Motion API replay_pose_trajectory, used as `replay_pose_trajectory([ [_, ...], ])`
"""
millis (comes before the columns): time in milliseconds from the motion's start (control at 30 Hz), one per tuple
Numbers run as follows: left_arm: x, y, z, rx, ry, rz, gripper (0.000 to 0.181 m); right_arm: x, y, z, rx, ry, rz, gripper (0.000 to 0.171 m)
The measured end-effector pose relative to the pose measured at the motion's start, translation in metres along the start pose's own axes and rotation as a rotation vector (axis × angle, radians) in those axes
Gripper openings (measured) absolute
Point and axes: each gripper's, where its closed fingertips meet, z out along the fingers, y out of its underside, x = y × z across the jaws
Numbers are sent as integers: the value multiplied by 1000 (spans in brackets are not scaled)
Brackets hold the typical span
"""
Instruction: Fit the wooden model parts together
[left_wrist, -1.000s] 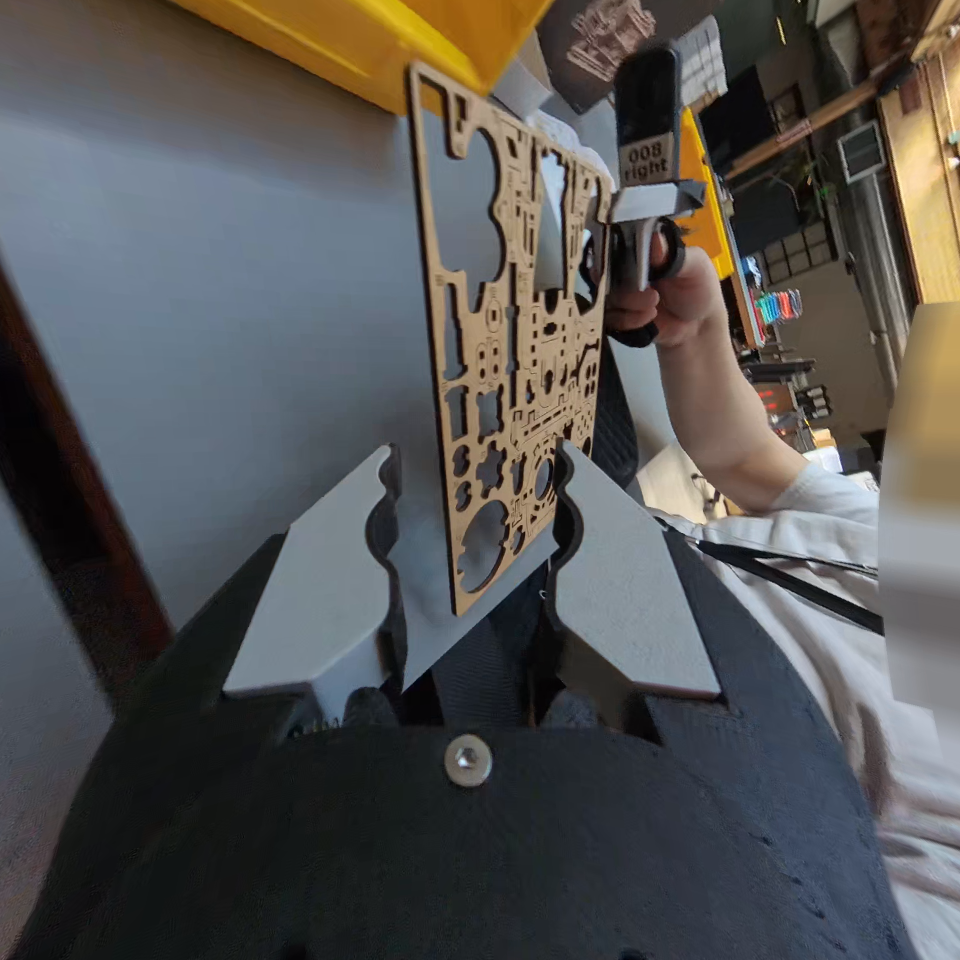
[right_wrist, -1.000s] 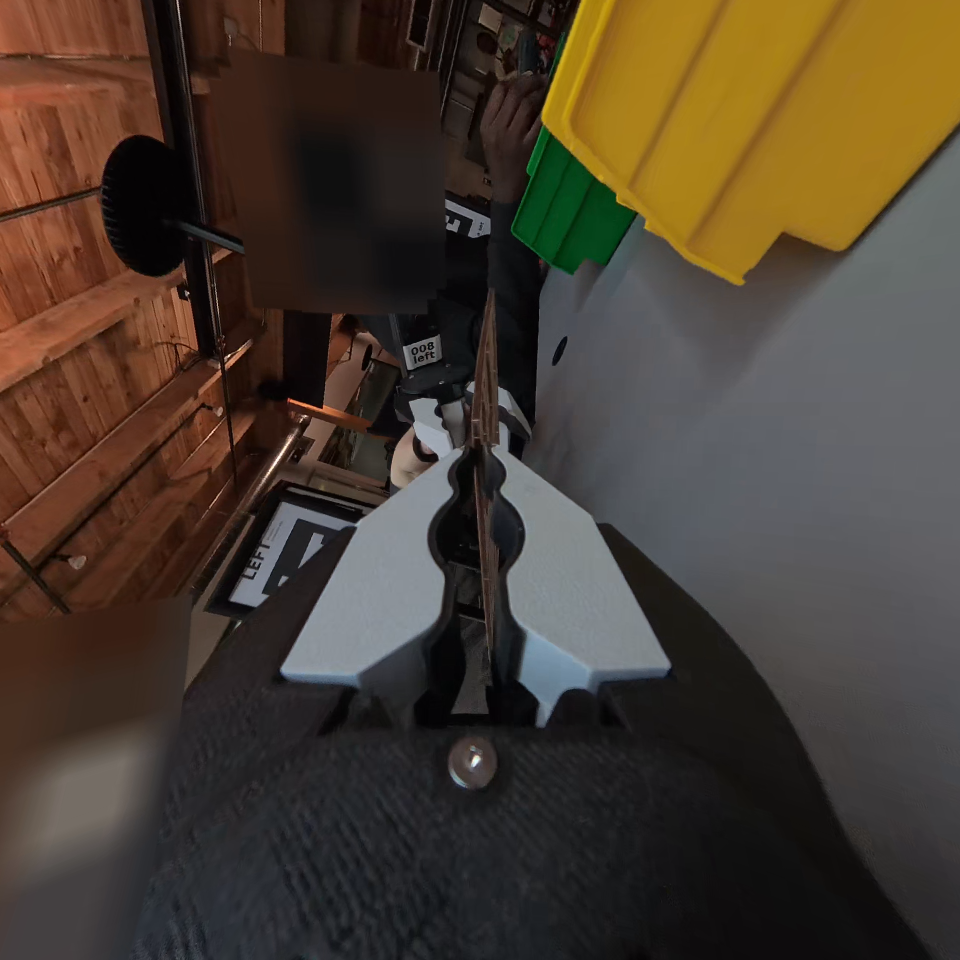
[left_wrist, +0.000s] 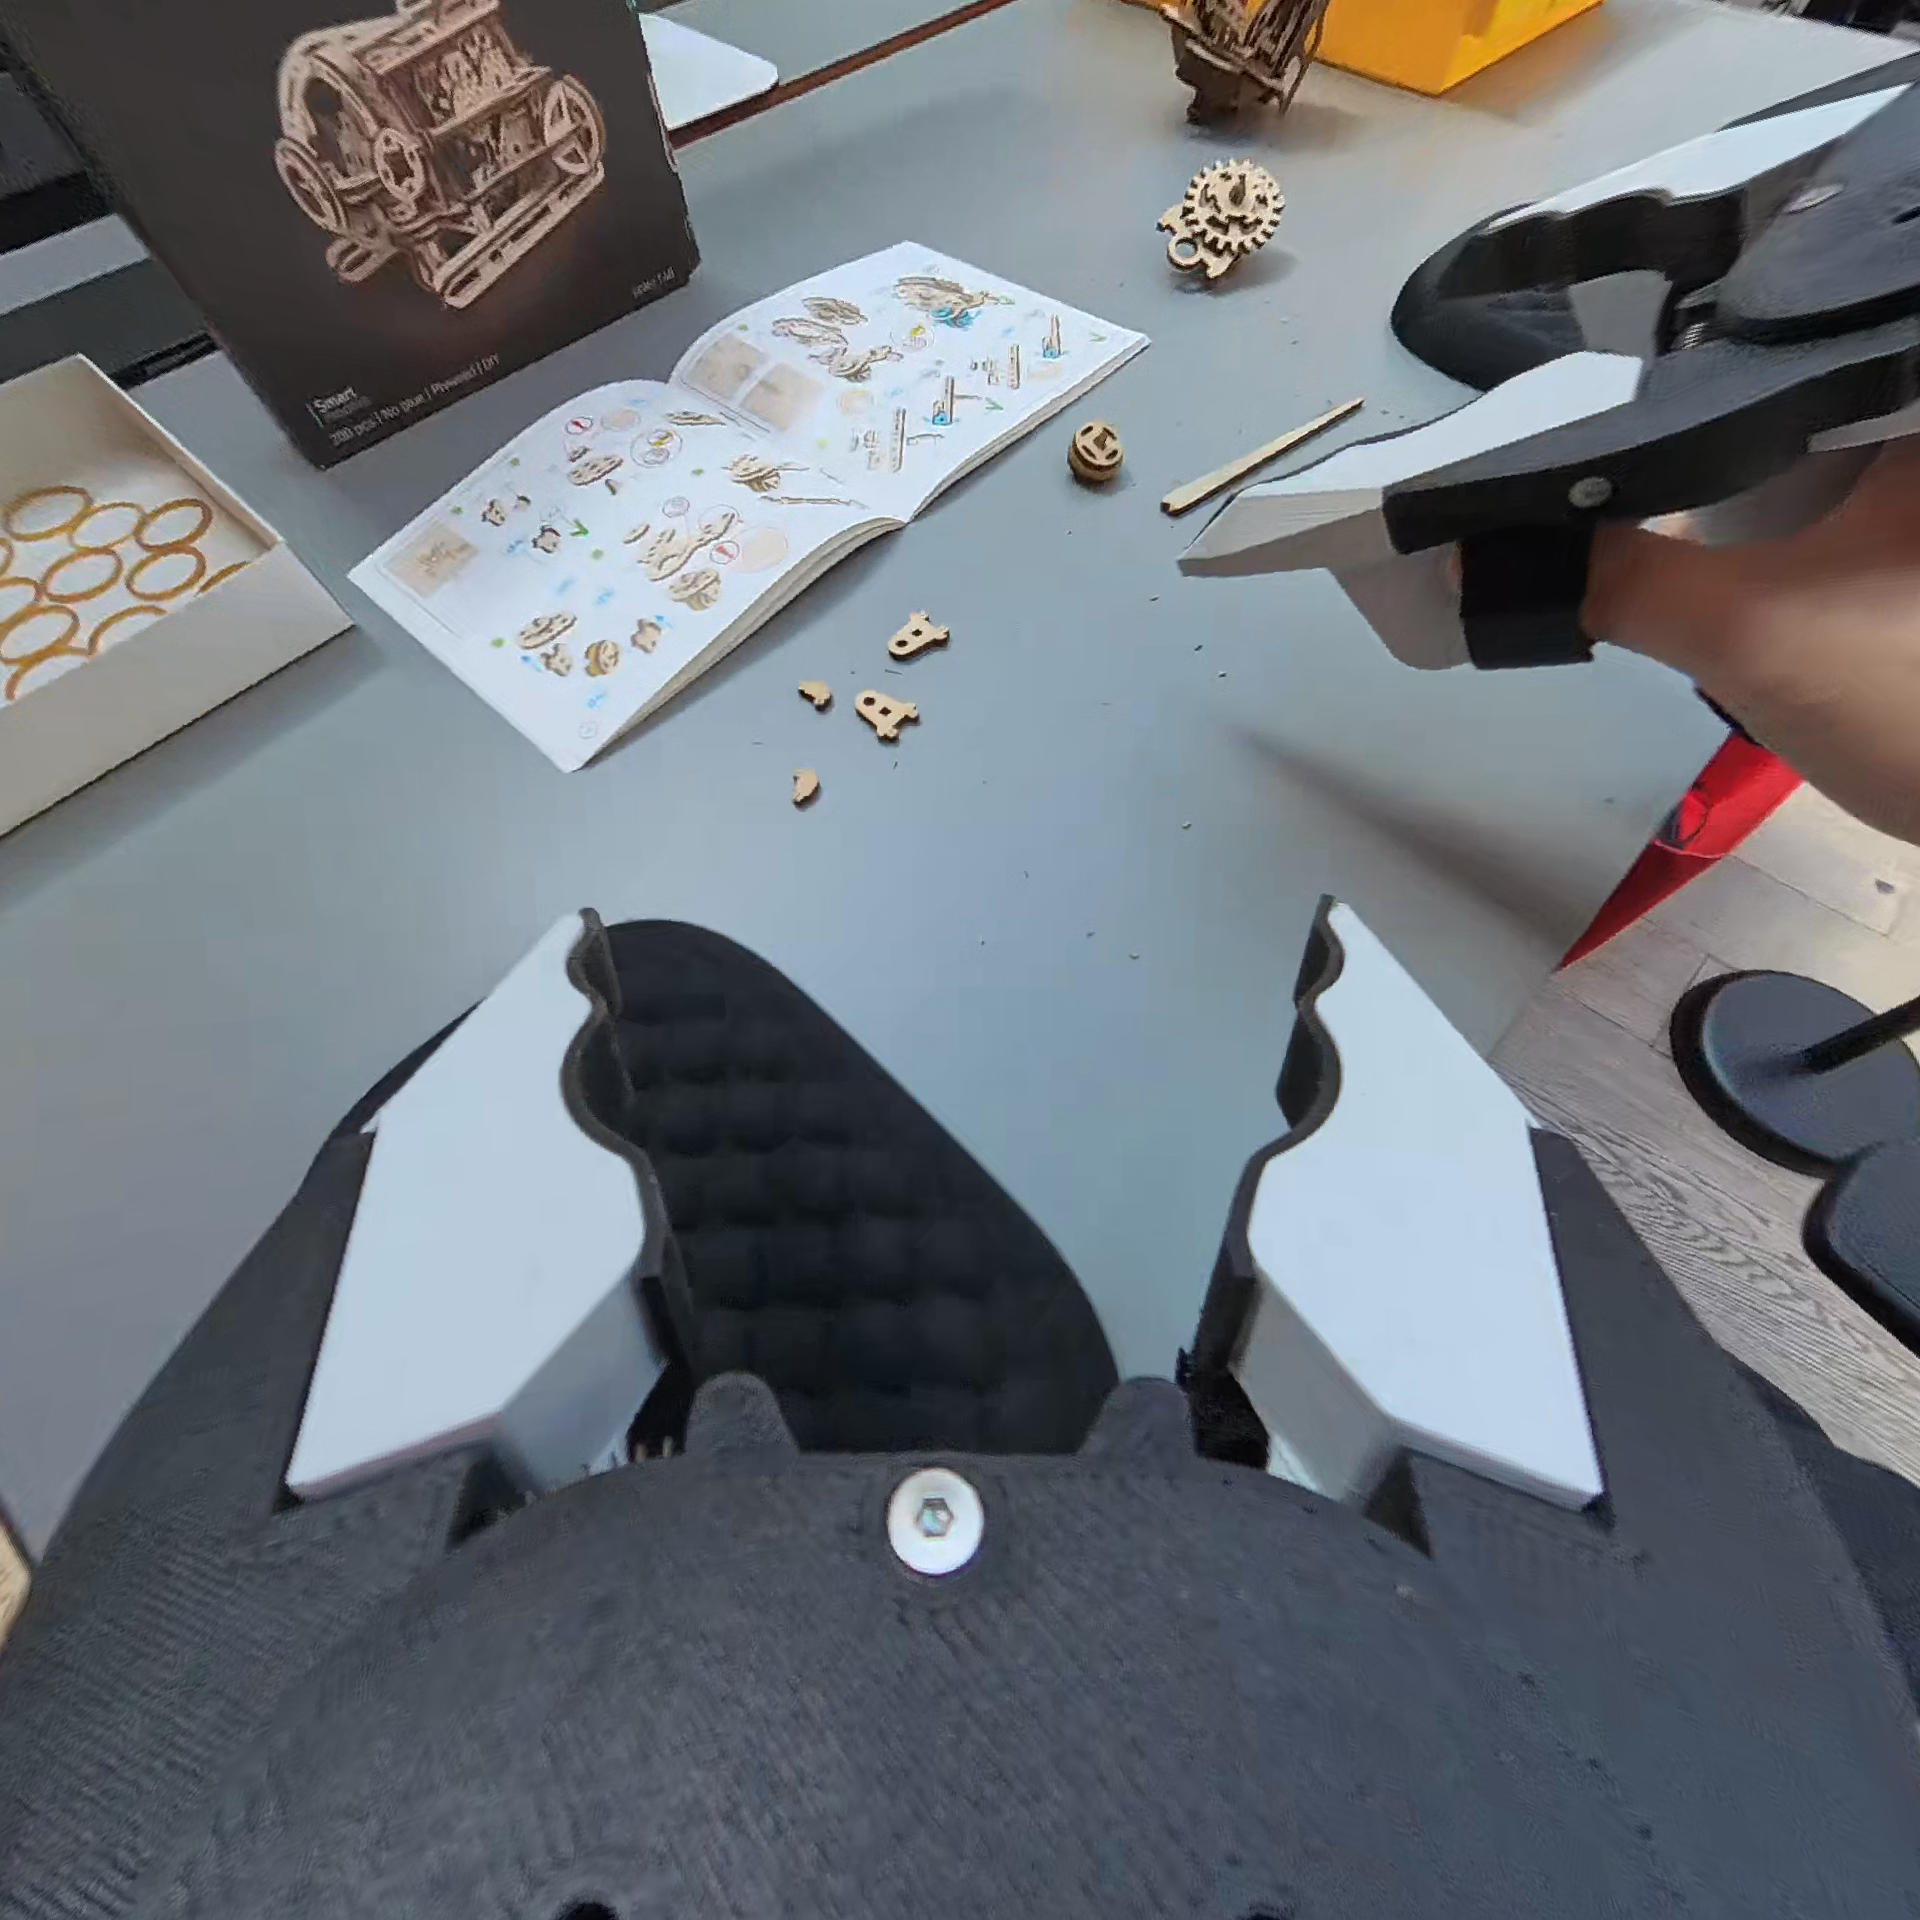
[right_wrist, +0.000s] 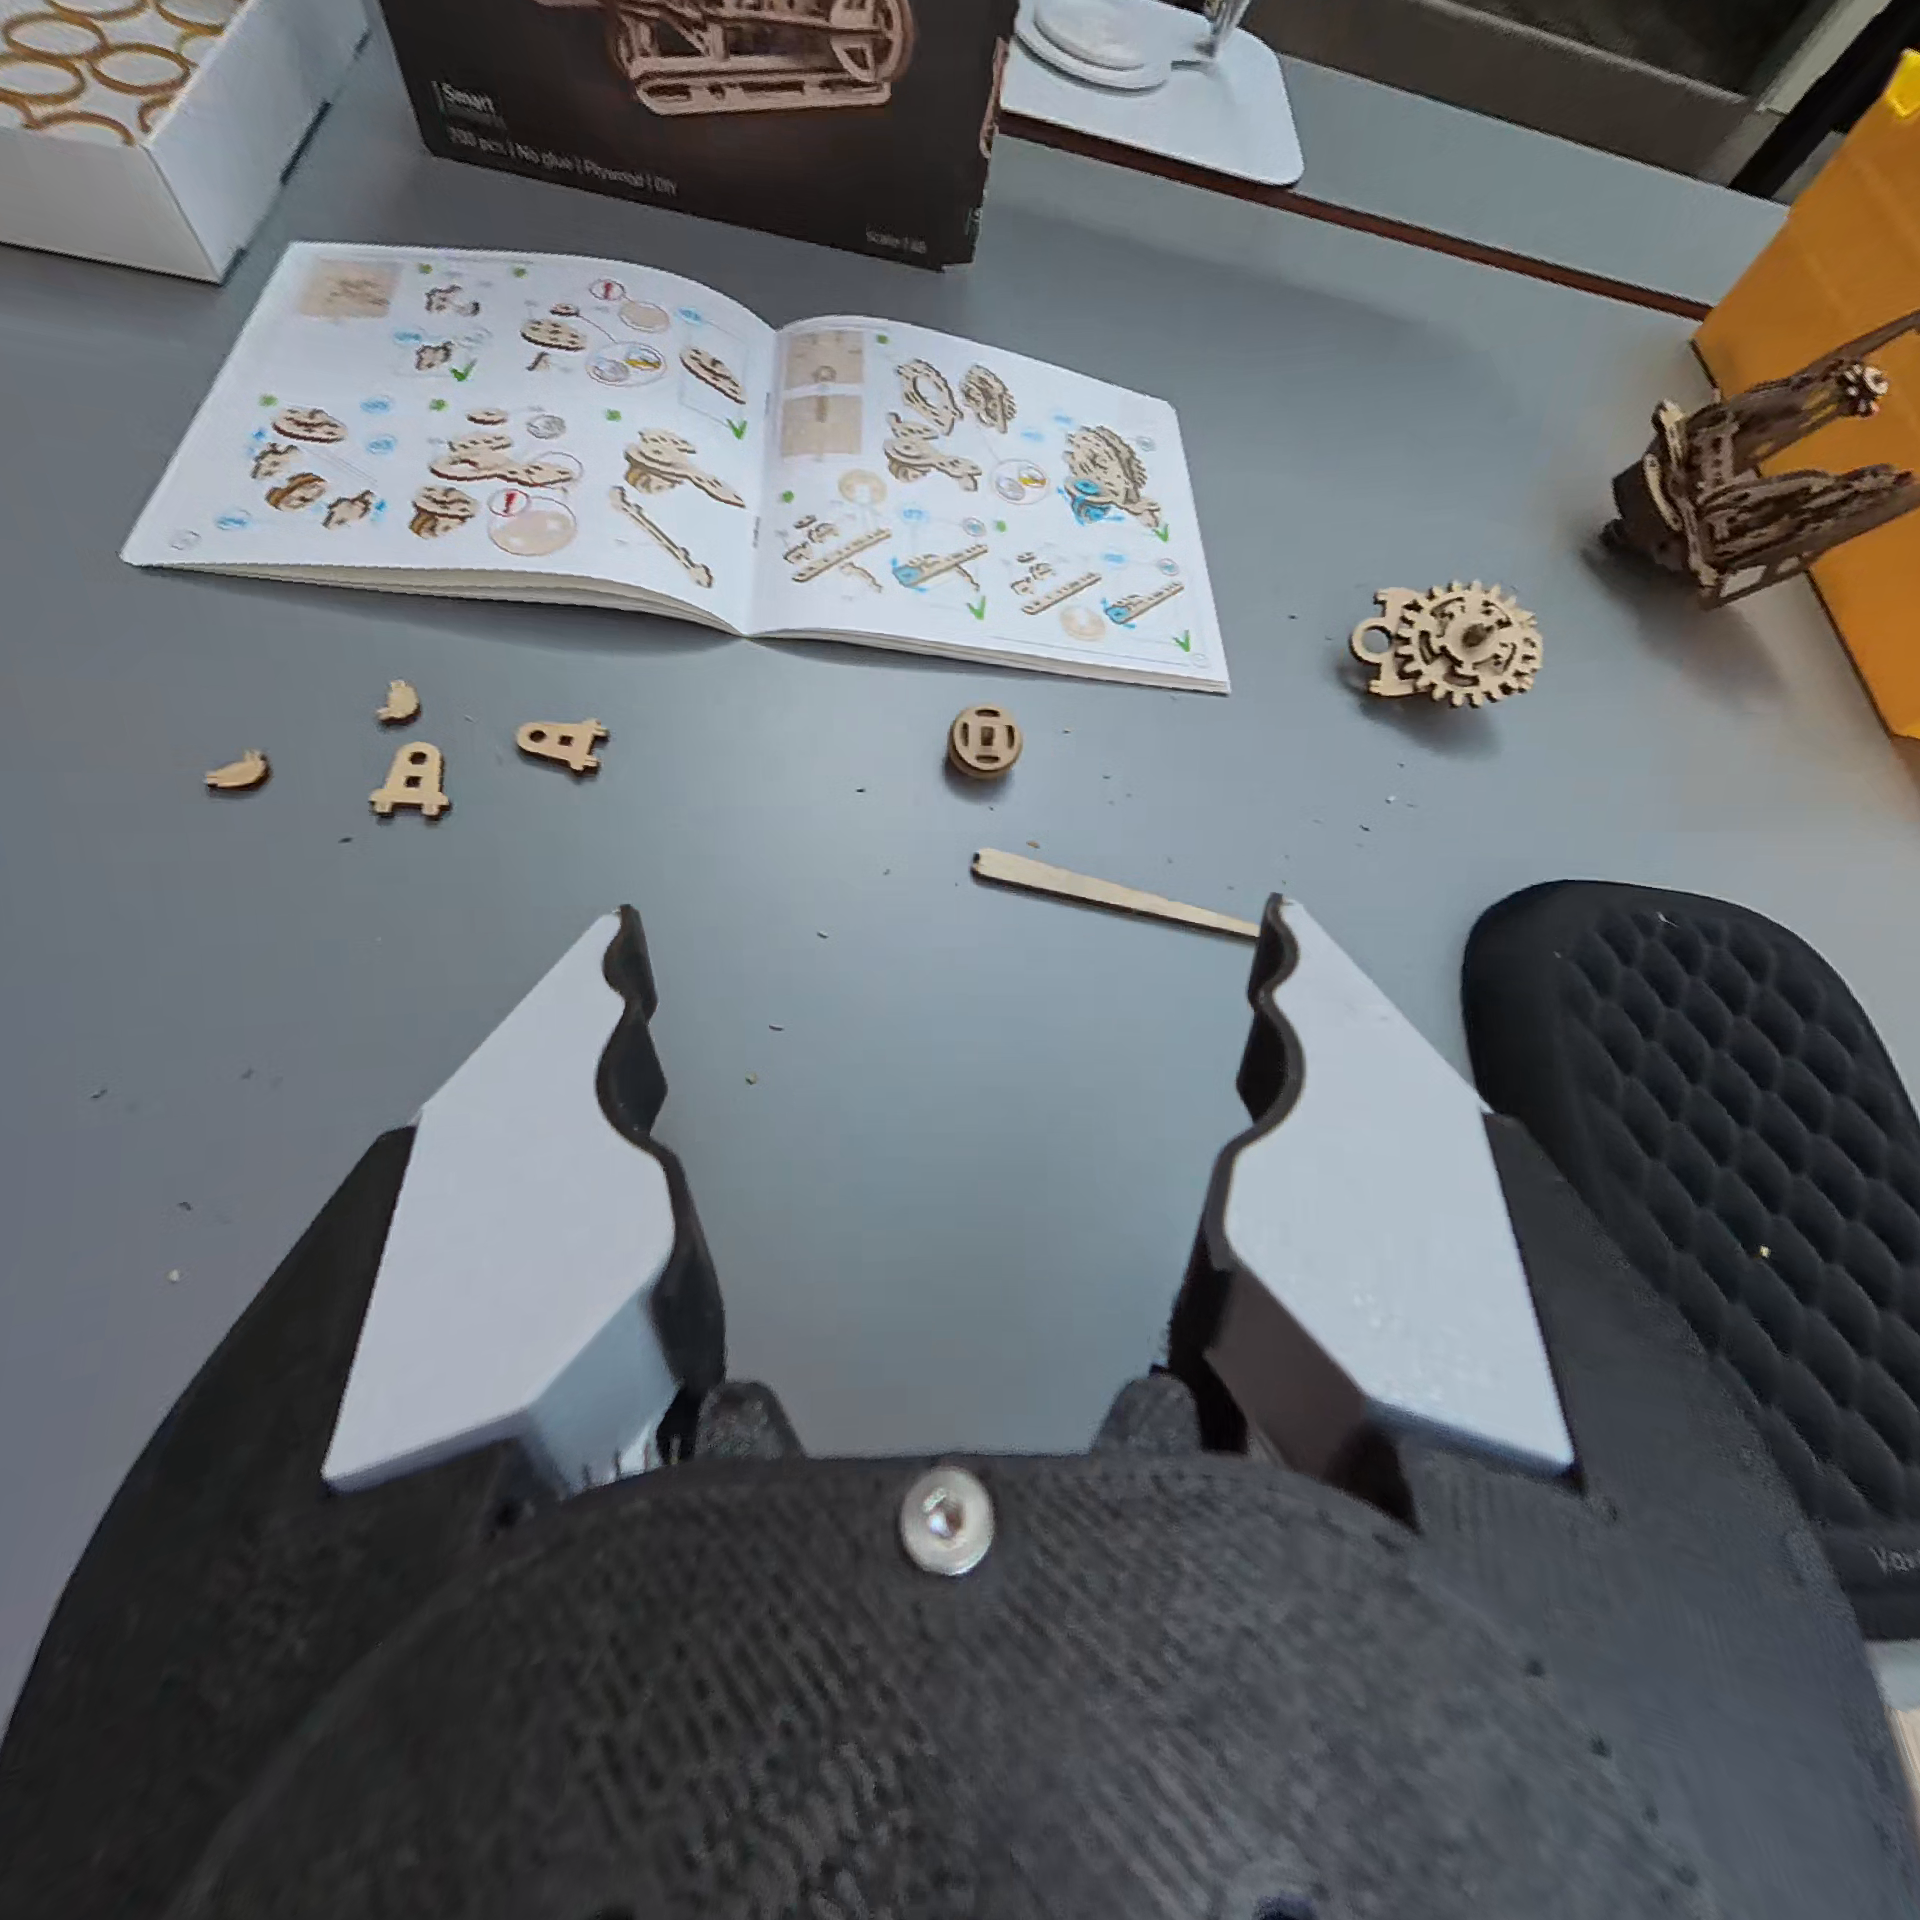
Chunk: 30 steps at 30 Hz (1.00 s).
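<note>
Both my grippers gape wide and empty; the thin wooden stick (right_wrist: 1117, 894) lies crosswise just beyond my right gripper (right_wrist: 951, 920), nearer than my left gripper (left_wrist: 956, 920).

Before you is a flat grey table (right_wrist: 935, 1143). Directly on it lie an open white instruction booklet (right_wrist: 675, 457), a dark upright product box (left_wrist: 353, 208), a white cardboard box of tan rings (left_wrist: 114, 592), a round slotted wooden disc (right_wrist: 984, 740), a thin wooden stick (right_wrist: 1112, 894), a toothed wooden gear assembly (right_wrist: 1455, 644), four small flat wooden cut-out pieces (right_wrist: 410, 781), and a black mesh pad (right_wrist: 1714, 1122).
</note>
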Motion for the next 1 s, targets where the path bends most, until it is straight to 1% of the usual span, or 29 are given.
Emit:
replay_pose_trajectory([
  [33,7,-2,19,-16,-30,16,132,9,5,-1,-1,31,-1,116],
  [100,19,0,48,-51,-59,26,133,21,12,-2,-1,59,14,119],
  [167,28,6,68,-96,-65,8,136,30,16,-1,2,82,18,122],
  [200,26,9,74,-127,-94,8,137,33,19,1,0,87,21,122],
  [267,22,5,82,-147,-132,11,135,37,23,7,-7,79,38,124],
  [367,25,5,95,-202,-116,-64,137,42,31,19,-34,57,75,127],
  [467,24,22,111,-317,-130,-119,146,46,41,32,-80,22,124,132],
  [500,22,25,116,-330,-146,-122,152,47,44,36,-97,6,148,135],
  [633,12,20,125,-284,-217,-171,158,44,48,49,-159,-60,210,143],
  [700,6,18,128,-272,-258,-199,158,41,47,57,-184,-67,204,151],
  [833,-3,14,136,-273,-309,-241,158,40,41,66,-190,-59,203,152],
  [900,-5,13,138,-274,-316,-246,158,39,40,66,-181,-59,187,150],
  [1000,-4,13,137,-273,-321,-248,158,35,40,65,-184,-82,179,151],
])
